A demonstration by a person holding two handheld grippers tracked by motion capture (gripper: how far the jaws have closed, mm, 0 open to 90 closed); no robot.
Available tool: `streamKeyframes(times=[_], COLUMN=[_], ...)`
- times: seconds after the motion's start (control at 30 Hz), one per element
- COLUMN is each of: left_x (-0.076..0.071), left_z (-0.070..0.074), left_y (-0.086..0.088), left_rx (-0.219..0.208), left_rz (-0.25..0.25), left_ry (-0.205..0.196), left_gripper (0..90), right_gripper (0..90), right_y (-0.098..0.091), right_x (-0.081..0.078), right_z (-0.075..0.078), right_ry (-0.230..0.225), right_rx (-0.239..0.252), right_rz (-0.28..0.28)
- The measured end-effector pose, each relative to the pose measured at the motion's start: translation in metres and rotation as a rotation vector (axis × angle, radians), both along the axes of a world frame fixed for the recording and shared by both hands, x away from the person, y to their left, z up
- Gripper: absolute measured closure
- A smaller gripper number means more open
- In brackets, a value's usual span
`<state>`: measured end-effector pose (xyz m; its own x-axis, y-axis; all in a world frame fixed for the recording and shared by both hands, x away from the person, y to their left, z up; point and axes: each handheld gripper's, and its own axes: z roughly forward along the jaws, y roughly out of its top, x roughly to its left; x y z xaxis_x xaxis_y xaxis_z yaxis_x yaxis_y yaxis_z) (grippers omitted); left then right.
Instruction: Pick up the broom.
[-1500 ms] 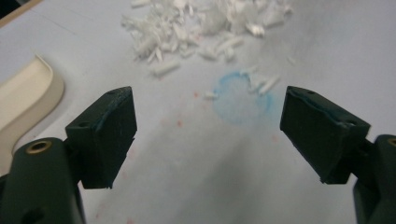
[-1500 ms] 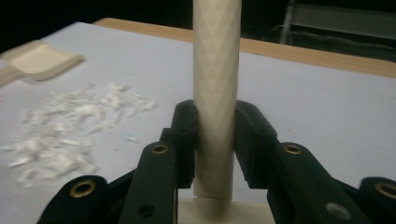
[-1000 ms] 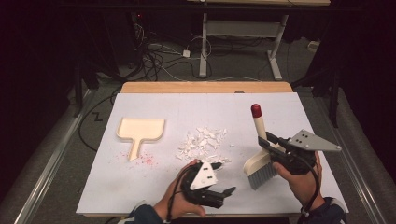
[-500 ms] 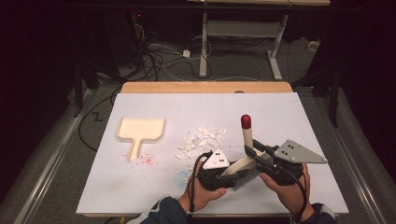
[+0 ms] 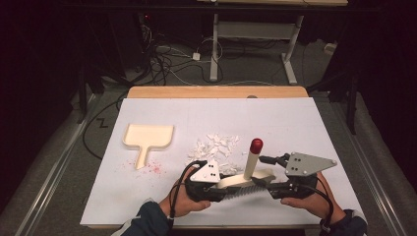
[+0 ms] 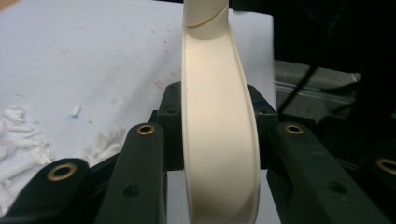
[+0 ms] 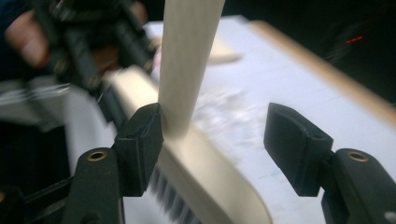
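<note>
A cream brush [image 5: 248, 173] with a red-tipped handle and dark bristles is held just above the table's front edge, its handle pointing up. My left gripper [image 5: 223, 189] is shut on the left end of the brush head [image 6: 219, 140], a pad on each side. My right gripper [image 5: 269, 175] is at the head's right end. Its jaws have just been opening and now stand apart around the handle [image 7: 187, 60]: one pad still touches it, the other is well clear. Loose white scraps [image 5: 214, 147] lie just beyond the brush.
A cream dustpan [image 5: 147, 137] lies at the left of the white sheet [image 5: 295, 123], with red specks [image 5: 155, 168] by its handle. A wooden board edge [image 5: 216, 92] runs along the back. Cables and a desk frame are on the floor beyond.
The right gripper carried the brush left and down toward the left gripper. The left gripper closed on the brush head, and the right gripper's jaws opened off the handle.
</note>
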<state>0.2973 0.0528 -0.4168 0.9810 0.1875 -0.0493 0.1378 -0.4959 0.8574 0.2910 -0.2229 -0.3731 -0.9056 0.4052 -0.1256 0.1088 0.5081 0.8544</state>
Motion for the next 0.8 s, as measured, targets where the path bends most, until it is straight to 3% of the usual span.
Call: streamKeyframes(times=[0.1, 0.17, 0.23, 0.3, 0.4, 0.53, 0.63, 0.7, 0.73, 0.77, 0.8], left_x=[-0.001, -0.002, -0.003, -0.004, -0.002, -0.003, -0.005, -0.008, -0.009, -0.009, -0.009], left_z=[-0.001, -0.001, -0.001, 0.0, -0.001, 0.003, 0.006, 0.007, 0.007, 0.007, 0.008], left_y=[0.005, 0.005, 0.005, 0.005, 0.007, 0.008, 0.011, 0.014, 0.017, 0.017, 0.025], left_rx=[-0.016, -0.022, -0.024, -0.021, -0.031, -0.031, -0.015, 0.008, 0.01, 0.01, -0.005], left_rz=[-0.041, -0.071, -0.083, -0.084, -0.082, -0.01, 0.05, 0.147, 0.191, 0.191, 0.25], left_ry=[0.006, 0.002, -0.002, -0.01, -0.006, -0.053, -0.113, -0.159, -0.171, -0.171, -0.174], left_gripper=[64.9, 64.8, 64.7, 64.5, 61.7, 50.2, 44.0, 36.8, 30.5, 30.0, 28.2], right_gripper=[35.0, 39.4, 39.1, 52.4, 60.2, 66.9, 67.6, 67.8, 67.9, 67.9, 67.9], right_y=[0.007, 0.014, 0.016, 0.02, 0.021, 0.023, 0.021, 0.02, 0.019, 0.017, 0.014], right_x=[0.004, 0.007, 0.008, 0.011, 0.011, 0.008, 0.007, 0.007, 0.007, 0.007, 0.009], right_z=[-0.013, -0.022, -0.027, -0.038, -0.04, -0.037, -0.034, -0.03, -0.028, -0.027, -0.025], right_ry=[0.105, 0.137, 0.153, 0.204, 0.238, 0.221, 0.204, 0.177, 0.164, 0.164, 0.165], right_rx=[-0.028, -0.081, -0.097, -0.103, -0.09, -0.12, -0.105, -0.1, -0.089, -0.074, -0.058], right_rz=[0.103, 0.135, 0.144, 0.191, 0.226, 0.225, 0.204, 0.176, 0.147, 0.12, 0.105])
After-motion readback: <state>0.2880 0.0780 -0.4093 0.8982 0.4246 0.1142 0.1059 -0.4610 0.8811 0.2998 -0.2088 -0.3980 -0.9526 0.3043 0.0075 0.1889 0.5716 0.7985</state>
